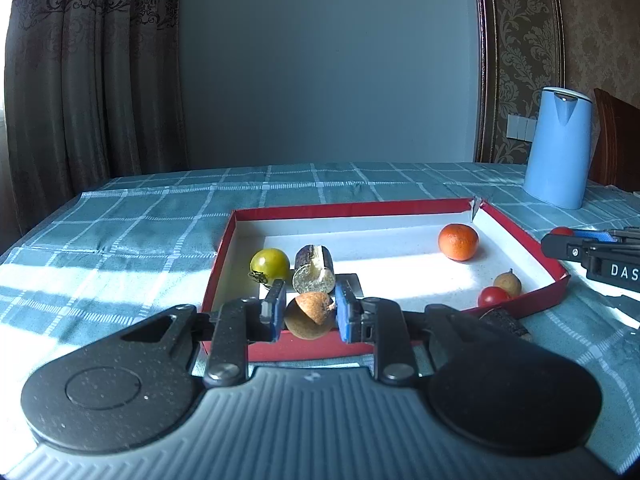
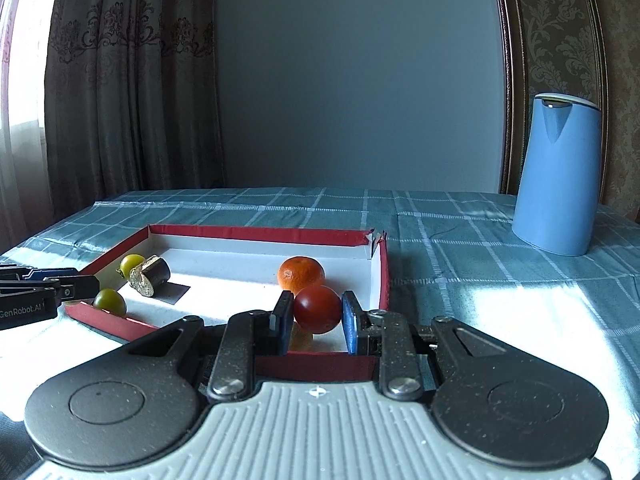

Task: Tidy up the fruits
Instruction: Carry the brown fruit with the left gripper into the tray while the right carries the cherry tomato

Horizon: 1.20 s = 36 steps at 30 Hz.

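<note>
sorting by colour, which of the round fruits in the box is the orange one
The tangerine near the box's far right corner. It is orange with dimpled peel; the other round fruits are a yellow-green tomato, a red tomato and brown ones.

A big surface (image 2: 440, 240) is covered with a blue-green cloth (image 1: 160, 220) that has pale lines making squares. Bright sun falls on parts of the cloth. A tall light blue jug (image 2: 556, 176) with a white top stands on the cloth at the far right side. Behind the surface is a plain grey-blue wall (image 1: 320, 60). Dark curtains (image 1: 92, 64) with a curly pattern hang on the left. On the right, a dark frame (image 1: 486, 60) runs up the wall, next to wallpaper (image 1: 528, 40) with leafy shapes. White switches (image 1: 521, 127) sit on that wallpaper, just left of the jug.
</note>
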Each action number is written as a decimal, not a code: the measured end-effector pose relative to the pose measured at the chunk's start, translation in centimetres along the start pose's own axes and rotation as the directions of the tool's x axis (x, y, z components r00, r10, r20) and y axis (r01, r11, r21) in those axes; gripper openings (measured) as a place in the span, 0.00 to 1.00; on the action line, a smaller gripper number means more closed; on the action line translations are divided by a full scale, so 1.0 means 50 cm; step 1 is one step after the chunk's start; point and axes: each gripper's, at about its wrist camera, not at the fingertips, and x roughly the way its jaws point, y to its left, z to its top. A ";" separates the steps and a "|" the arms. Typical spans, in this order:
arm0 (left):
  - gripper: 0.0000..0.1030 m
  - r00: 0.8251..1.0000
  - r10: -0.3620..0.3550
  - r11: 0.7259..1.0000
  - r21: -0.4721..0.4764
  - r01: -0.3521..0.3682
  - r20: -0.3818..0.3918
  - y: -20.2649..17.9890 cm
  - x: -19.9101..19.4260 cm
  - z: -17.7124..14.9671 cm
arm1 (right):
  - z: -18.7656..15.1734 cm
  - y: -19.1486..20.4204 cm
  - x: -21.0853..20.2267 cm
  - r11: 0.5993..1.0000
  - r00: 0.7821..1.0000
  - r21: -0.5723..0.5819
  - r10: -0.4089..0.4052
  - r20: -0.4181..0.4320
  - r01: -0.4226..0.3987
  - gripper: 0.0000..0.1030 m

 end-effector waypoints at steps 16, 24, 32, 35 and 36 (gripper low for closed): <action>0.23 0.999 0.014 1.000 0.013 -0.013 -0.050 -0.005 0.075 0.026 | 0.023 -0.011 0.134 0.999 0.991 -0.009 -0.047 -0.122 0.047 0.24; 0.23 0.997 0.019 0.999 0.048 -0.016 -0.073 -0.021 0.109 0.034 | 0.023 -0.002 0.166 0.999 0.987 -0.025 -0.048 -0.156 0.044 0.24; 0.23 0.992 0.032 0.994 0.107 -0.020 -0.119 -0.045 0.143 0.028 | 0.024 -0.002 0.197 0.999 0.978 -0.025 -0.043 -0.203 0.039 0.24; 0.24 0.991 0.040 0.993 0.113 -0.026 -0.126 -0.047 0.147 0.026 | 0.023 -0.001 0.208 0.999 0.974 -0.022 -0.043 -0.224 0.039 0.24; 0.24 0.991 0.040 0.994 0.111 -0.026 -0.127 -0.046 0.147 0.026 | 0.022 -0.002 0.209 0.999 0.973 -0.021 -0.043 -0.228 0.039 0.24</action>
